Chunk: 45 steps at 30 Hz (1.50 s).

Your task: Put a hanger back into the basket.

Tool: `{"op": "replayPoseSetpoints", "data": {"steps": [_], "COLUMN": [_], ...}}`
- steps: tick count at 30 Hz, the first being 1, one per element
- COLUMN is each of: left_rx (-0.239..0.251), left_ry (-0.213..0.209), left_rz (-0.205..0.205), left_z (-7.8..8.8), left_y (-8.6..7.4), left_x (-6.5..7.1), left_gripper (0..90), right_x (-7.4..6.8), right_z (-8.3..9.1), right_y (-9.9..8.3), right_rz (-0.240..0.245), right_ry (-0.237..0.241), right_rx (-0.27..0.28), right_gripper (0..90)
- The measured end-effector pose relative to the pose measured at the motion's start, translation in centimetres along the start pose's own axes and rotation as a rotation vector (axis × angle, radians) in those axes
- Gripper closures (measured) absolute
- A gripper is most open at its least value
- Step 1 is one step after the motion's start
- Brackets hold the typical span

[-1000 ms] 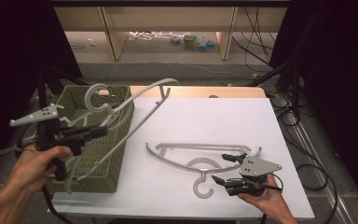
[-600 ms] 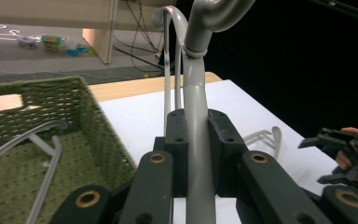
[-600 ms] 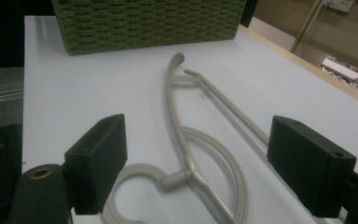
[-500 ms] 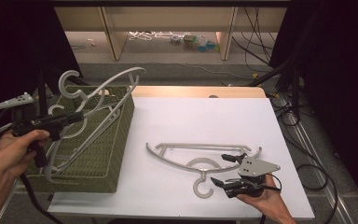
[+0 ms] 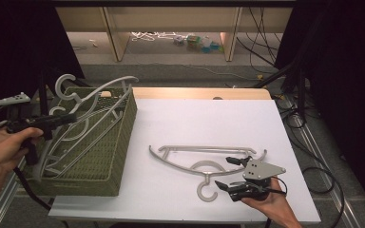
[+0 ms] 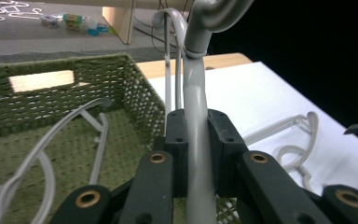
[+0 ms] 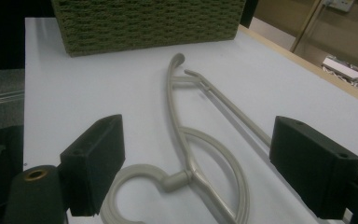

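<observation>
Left claw (image 5: 69, 118), clamped on a pale grey plastic hanger (image 5: 92, 102), has carried it over the green woven basket (image 5: 116, 142); right claw (image 5: 228, 173) stands apart.

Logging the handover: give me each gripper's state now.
Left gripper: shut on a grey hanger, over the basket.
Right gripper: open, holding nothing, by the hanger on the table.

1. We see a white tabletop (image 5: 195, 123) with a strip of bare wood along its far edge.
2. On its left side stands a green woven basket (image 5: 109, 156), reaching the near left corner.
3. Near the front right, a grey hanger (image 5: 190, 156) lies flat on the white surface, well apart from the basket, with its hook toward us.
</observation>
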<state>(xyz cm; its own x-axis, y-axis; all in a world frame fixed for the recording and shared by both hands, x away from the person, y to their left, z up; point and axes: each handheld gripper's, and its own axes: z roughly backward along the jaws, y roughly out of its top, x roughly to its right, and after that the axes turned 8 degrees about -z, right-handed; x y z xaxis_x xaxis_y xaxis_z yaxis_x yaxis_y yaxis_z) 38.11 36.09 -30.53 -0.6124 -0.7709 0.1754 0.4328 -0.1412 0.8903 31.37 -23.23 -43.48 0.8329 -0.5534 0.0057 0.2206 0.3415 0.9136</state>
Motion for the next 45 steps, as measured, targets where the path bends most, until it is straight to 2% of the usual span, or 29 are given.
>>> {"op": "replayPoseSetpoints", "data": {"steps": [1,3,6,8,10,13,14,17,23,26,31,33,38,45], "left_rx": [-0.005,-0.009,-0.027,-0.019,-0.031,-0.034,-0.049,-0.045,-0.079,-0.086,-0.099,-0.135,-0.17,-0.204], "left_ry": [-0.005,-0.005,0.016,0.012,0.019,0.014,0.013,0.009,0.016,0.021,-0.001,0.018,0.024,0.031], "left_rz": [0.004,0.003,-0.011,-0.006,-0.012,-0.01,-0.019,-0.018,-0.006,-0.004,-0.014,-0.033,-0.041,-0.019], "left_z": [0.1,0.2,0.2,0.1,0.0,-0.1,-0.2,-0.3,-0.8,-0.9,-1.4,-1.9,-2.8,-4.0], "left_y": [0.0,0.0,-0.1,-0.1,-0.3,-0.4,-0.5,-0.7,-1.6,-1.9,-2.3,-2.4,-2.8,-3.9], "left_x": [-0.6,-0.8,-1.8,-2.0,-2.6,-3.0,-3.3,-3.5,-4.6,-4.9,-5.1,-5.0,-5.1,-5.4], "left_gripper": [79.4,79.4,79.4,79.4,79.4,79.4,79.4,79.4,79.4,79.4,79.3,79.3,79.3,79.3], "right_x": [0.0,0.0,0.1,0.1,0.1,0.1,0.1,0.1,0.0,0.1,0.1,0.1,0.0,0.0], "right_z": [0.0,0.0,0.1,0.0,0.0,0.0,0.0,0.0,0.0,0.1,0.1,0.1,0.1,0.0], "right_y": [0.0,0.0,0.0,0.0,0.0,-0.1,0.0,0.0,0.0,0.0,0.0,0.0,0.0,-0.1], "right_rz": [0.001,0.0,-0.001,0.002,0.008,0.006,0.003,0.002,0.007,0.005,0.013,0.014,0.009,0.006], "right_ry": [0.001,0.001,0.008,0.008,0.012,0.006,0.01,0.01,0.008,0.014,0.017,0.018,0.019,0.016], "right_rx": [-0.001,-0.001,-0.012,-0.013,-0.018,-0.01,-0.015,-0.015,-0.005,-0.016,-0.018,-0.019,-0.021,-0.014], "right_gripper": [19.1,19.2,19.2,19.3,19.5,19.5,19.5,19.5,19.6,19.6,19.6,19.7,19.7,19.6]}}
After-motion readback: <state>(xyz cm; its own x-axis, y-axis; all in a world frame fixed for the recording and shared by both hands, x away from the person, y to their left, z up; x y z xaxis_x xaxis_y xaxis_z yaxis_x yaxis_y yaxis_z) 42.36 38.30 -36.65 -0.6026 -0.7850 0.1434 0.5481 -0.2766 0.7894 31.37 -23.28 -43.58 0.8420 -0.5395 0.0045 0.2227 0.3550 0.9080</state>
